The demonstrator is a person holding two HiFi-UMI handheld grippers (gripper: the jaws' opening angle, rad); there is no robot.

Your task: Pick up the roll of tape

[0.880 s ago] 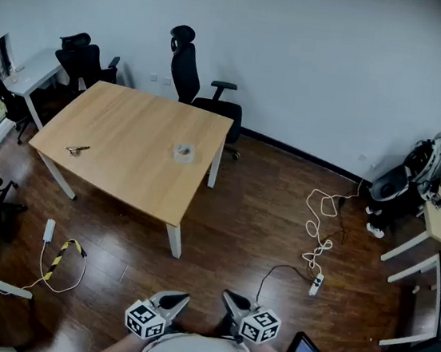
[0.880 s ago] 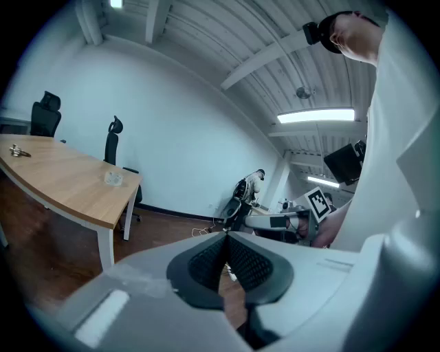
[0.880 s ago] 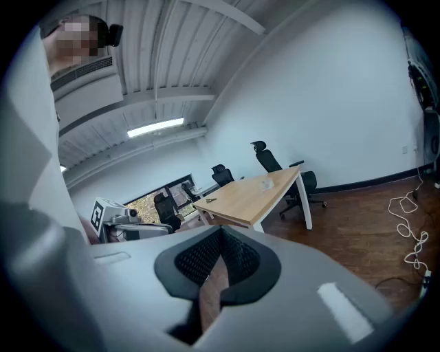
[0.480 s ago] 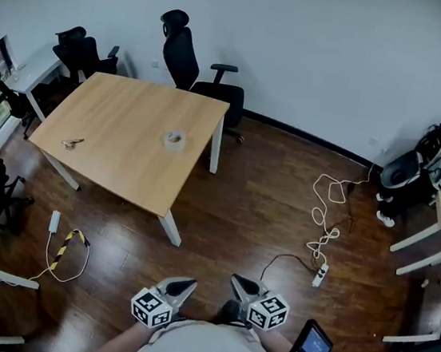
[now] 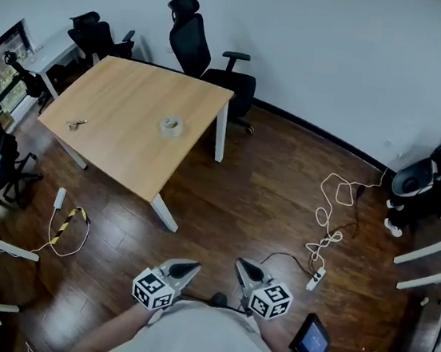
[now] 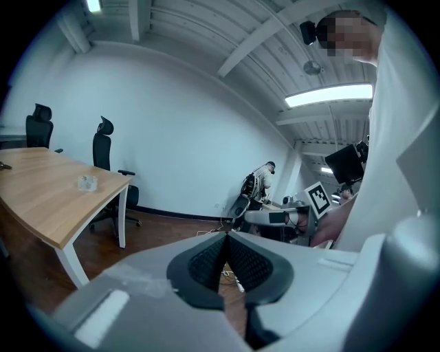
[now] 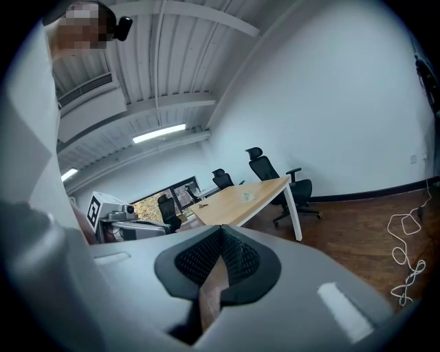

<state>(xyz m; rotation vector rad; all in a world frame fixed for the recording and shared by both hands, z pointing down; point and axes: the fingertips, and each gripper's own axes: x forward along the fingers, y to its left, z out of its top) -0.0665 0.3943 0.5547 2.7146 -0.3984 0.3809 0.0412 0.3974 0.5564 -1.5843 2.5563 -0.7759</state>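
The roll of tape [image 5: 171, 126] is a small clear ring lying flat near the middle of the wooden table [image 5: 119, 150], far across the floor from me. It also shows tiny on the tabletop in the left gripper view [image 6: 86, 182] and in the right gripper view [image 7: 248, 196]. My left gripper [image 5: 185, 269] and right gripper [image 5: 246, 269] hang side by side close to my body at the bottom of the head view. Both point toward the room, well short of the table. The left gripper [image 6: 225, 238] is shut and empty, and the right gripper [image 7: 221, 232] is too.
A small metal object [image 5: 75, 123] lies at the table's left end. Black office chairs [image 5: 201, 44] stand behind the table. A white cable with a power strip [image 5: 316, 279] and a yellow-black cable [image 5: 67, 223] lie on the wood floor. Desks and bags [image 5: 437, 184] fill the right side.
The head view has swung, so the table and tape sit a little higher and further left in the picture. Both grippers show slightly higher and stay shut.
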